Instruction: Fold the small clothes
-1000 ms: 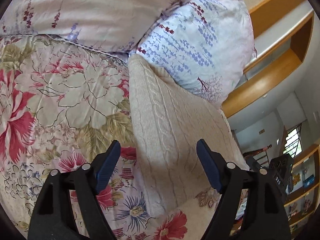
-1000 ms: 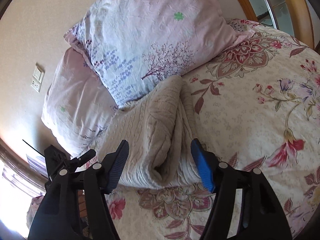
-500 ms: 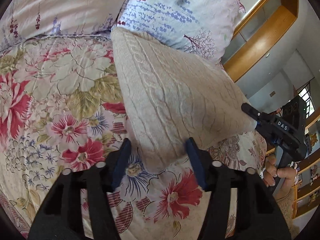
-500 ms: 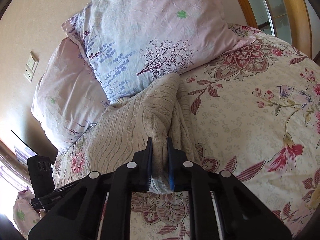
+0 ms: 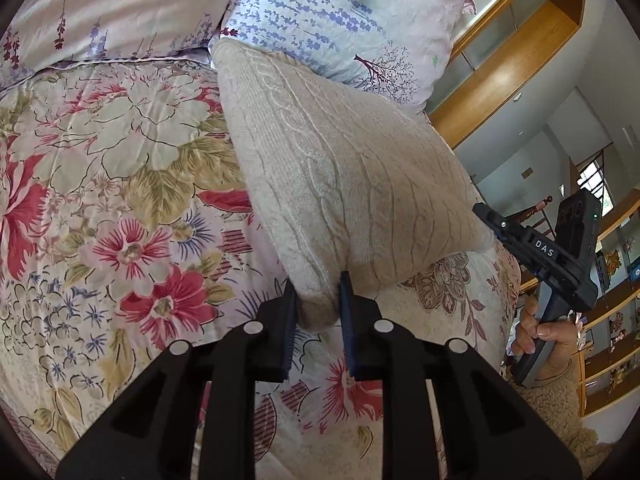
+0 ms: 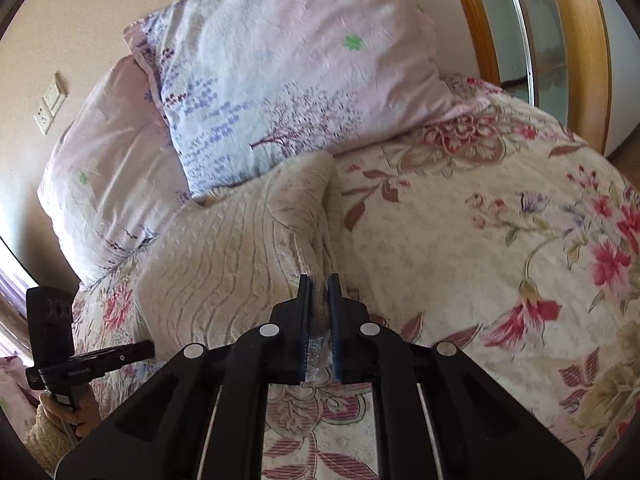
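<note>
A cream cable-knit sweater (image 5: 340,168) lies folded on the floral bedspread (image 5: 100,200), its far end against a pillow. My left gripper (image 5: 318,292) pinches the sweater's near corner; its jaws are closing, with the knit bunched between the blue pads. In the right wrist view the same sweater (image 6: 224,256) shows a raised fold, and my right gripper (image 6: 319,284) is shut on the near edge of that fold. The right gripper (image 5: 536,248), held in a hand, meets the sweater's other near corner. The left gripper (image 6: 92,364) shows low at the left.
Two lilac-printed pillows (image 6: 280,72) lean against the wall behind the sweater. A wooden frame with glass panels (image 5: 500,72) rises beyond the bed. A wall socket (image 6: 50,104) sits left of the pillows. Shelves (image 5: 612,320) stand past the bed's edge.
Both grippers went from wide open to closed on the sweater: the right one first, on the fold, then the left on the near corner. The left view shifted toward that corner.
</note>
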Motion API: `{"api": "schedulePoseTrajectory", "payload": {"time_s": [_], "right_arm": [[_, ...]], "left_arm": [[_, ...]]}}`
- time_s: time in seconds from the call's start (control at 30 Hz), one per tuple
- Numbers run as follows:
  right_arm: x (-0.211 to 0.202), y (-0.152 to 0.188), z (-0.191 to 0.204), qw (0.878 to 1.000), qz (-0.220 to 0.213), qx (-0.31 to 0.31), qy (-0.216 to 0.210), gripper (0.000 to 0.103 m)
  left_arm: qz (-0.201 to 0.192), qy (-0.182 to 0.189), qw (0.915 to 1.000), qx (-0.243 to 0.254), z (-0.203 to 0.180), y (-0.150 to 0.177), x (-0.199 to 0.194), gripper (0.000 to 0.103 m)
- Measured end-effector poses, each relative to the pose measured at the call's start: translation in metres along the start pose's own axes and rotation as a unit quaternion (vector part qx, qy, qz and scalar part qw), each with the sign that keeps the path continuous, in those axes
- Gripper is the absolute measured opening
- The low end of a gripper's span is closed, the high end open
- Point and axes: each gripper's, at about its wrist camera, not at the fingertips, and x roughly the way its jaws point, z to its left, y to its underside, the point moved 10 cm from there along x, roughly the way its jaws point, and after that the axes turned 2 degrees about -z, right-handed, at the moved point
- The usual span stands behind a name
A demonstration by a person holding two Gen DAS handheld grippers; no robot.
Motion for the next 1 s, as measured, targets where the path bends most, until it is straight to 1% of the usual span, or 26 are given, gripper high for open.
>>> {"api": "schedulePoseTrajectory", "payload": {"time_s": [0.13,0.17,0.23,0.27,0.3,0.33,0.37,0.4,0.47,0.5,0.53,0.57,0.6,0.63,0.67,0.73,0.77,0.8,0.83,0.9,1.0], "right_arm": [[0.007,0.013,-0.004,1.000,0.019,-0.001,0.010,0.009],[0.007,0.013,-0.003,1.000,0.019,0.002,0.007,0.009],[0.001,0.008,-0.003,1.000,0.011,0.021,-0.017,0.010],[-0.004,0.004,-0.002,0.999,0.003,0.035,-0.036,0.013],[-0.011,0.001,-0.002,0.997,-0.007,0.049,-0.054,0.020],[-0.015,-0.002,-0.002,0.996,-0.013,0.058,-0.063,0.034],[-0.018,-0.005,-0.003,0.995,-0.017,0.064,-0.069,0.041],[-0.021,-0.006,-0.003,0.995,-0.019,0.068,-0.073,0.047],[-0.018,-0.004,-0.004,0.995,-0.012,0.070,-0.075,0.047],[-0.015,-0.002,-0.002,0.995,-0.006,0.068,-0.077,0.047],[-0.010,0.000,0.001,0.995,0.005,0.062,-0.076,0.037],[-0.004,0.004,0.005,0.996,0.017,0.049,-0.072,0.021],[0.001,0.007,0.011,0.997,0.027,0.035,-0.068,0.009],[0.002,0.004,0.014,0.998,0.020,0.019,-0.053,0.009],[-0.003,-0.004,0.016,0.999,0.002,0.003,-0.042,0.009],[-0.022,-0.024,0.025,0.998,-0.043,-0.015,-0.042,0.009],[-0.028,-0.031,0.028,0.997,-0.053,-0.027,-0.041,0.009],[-0.032,-0.033,0.031,0.997,-0.054,-0.045,-0.032,0.009],[-0.030,-0.031,0.030,0.997,-0.048,-0.064,-0.013,0.009],[-0.016,-0.018,0.021,0.996,-0.020,-0.087,0.024,0.008],[0.005,0.003,0.001,0.994,0.017,-0.093,0.056,0.008]], "left_arm": [[0.005,-0.002,0.9999,0.009,0.001,0.001,0.002,0.019],[0.006,-0.001,0.9999,0.008,0.001,0.001,0.002,0.020],[0.006,0.003,1.0000,0.001,0.001,0.001,0.002,0.022],[0.007,0.007,0.9999,-0.003,0.001,0.001,0.002,0.025],[0.007,0.011,0.9999,-0.010,0.002,0.002,0.001,0.025],[0.008,0.017,0.9997,-0.018,0.002,0.002,0.001,0.028],[0.011,0.027,0.9992,-0.027,0.003,0.003,0.001,0.032],[0.011,0.034,0.9988,-0.035,0.002,0.002,0.000,0.033],[0.012,0.039,0.9980,-0.047,0.003,0.002,0.000,0.035],[0.011,0.039,0.9978,-0.051,0.003,0.001,0.001,0.035],[0.010,0.038,0.9977,-0.055,0.003,0.000,0.002,0.035],[0.010,0.037,0.9976,-0.058,0.003,-0.001,0.003,0.034],[0.011,0.036,0.9975,-0.059,0.002,-0.002,0.004,0.032],[0.013,0.034,0.9977,-0.057,0.001,-0.003,0.006,0.021],[0.013,0.032,0.9982,-0.049,-0.001,-0.006,0.006,0.018],[0.012,0.038,0.9986,-0.035,-0.005,-0.007,0.003,0.016],[0.011,0.039,0.9989,-0.025,-0.007,-0.007,0.000,0.016],[0.011,0.037,0.9991,-0.014,-0.007,-0.007,-0.001,0.016],[0.012,0.036,0.9993,-0.006,-0.007,-0.006,-0.001,0.015],[0.020,0.028,0.9994,0.009,-0.006,-0.002,0.000,0.015],[0.027,0.021,0.9991,0.025,-0.004,0.003,0.003,0.015]]}}
